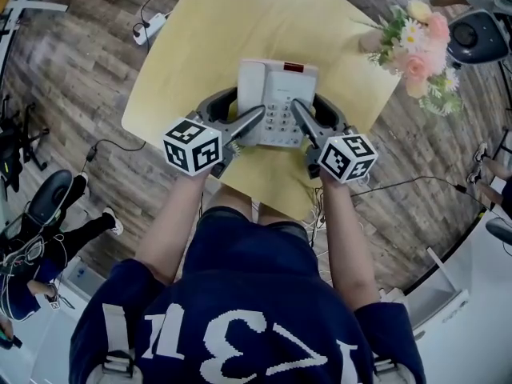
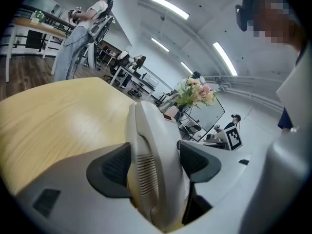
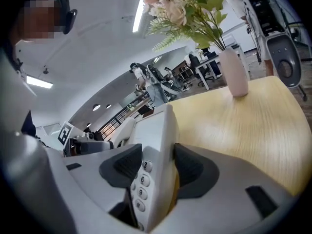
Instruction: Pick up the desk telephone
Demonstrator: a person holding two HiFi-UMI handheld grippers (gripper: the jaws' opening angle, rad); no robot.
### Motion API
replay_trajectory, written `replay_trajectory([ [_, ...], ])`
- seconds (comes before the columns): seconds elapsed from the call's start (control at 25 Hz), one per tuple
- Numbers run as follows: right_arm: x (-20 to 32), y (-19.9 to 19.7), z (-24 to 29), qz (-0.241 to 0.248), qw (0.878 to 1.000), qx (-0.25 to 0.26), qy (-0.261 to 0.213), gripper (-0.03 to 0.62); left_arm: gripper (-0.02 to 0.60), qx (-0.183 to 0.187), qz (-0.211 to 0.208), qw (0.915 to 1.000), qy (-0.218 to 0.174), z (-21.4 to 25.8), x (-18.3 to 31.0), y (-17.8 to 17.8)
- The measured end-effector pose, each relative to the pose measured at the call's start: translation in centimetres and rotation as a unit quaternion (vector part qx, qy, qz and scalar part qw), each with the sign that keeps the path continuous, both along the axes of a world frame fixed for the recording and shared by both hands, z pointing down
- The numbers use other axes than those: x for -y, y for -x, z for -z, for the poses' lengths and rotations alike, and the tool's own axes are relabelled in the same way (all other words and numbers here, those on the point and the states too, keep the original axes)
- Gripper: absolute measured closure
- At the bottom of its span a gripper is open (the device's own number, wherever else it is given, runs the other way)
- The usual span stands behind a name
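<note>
Head view gives me one white plastic desk telephone over the near middle of a single pale wooden table with rounded corners. I cannot tell whether it rests on the wood or is raised clear of it.

I count two grey grippers, each carrying one black-and-white marker cube. The left gripper comes in at the phone's left edge and the right gripper at its right edge.

In the left gripper view both dark ribbed pads are clamped on the curved white handset, one on each side of it. In the right gripper view the jaws are clenched on the phone's right edge: one pad lies on the keypad face, the other against the outer side.

The writing I can read is on the round keys: 3, 6 and 9, running down beside the pad. A small red window sits at the top of the phone body, too small to read.

There is one container, a pale pink vase standing at the far right corner of the table. It holds a bunch of pink, white and yellow flowers with green leaves.
</note>
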State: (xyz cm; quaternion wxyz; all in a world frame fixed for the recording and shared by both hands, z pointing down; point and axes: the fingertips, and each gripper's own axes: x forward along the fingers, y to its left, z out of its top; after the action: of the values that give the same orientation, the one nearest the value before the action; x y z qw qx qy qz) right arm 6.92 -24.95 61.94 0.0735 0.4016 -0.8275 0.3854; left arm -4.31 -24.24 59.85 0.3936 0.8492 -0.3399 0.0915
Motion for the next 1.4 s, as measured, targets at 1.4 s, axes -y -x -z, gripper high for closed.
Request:
replay_trajectory([
  [1.4, 0.2, -0.3, 30.0, -0.008, 0.943, 0.013, -0.331, 0.396, 0.275, 0.015, -0.005, 0.9381, -0.346, 29.0, -0.4, 0.2],
])
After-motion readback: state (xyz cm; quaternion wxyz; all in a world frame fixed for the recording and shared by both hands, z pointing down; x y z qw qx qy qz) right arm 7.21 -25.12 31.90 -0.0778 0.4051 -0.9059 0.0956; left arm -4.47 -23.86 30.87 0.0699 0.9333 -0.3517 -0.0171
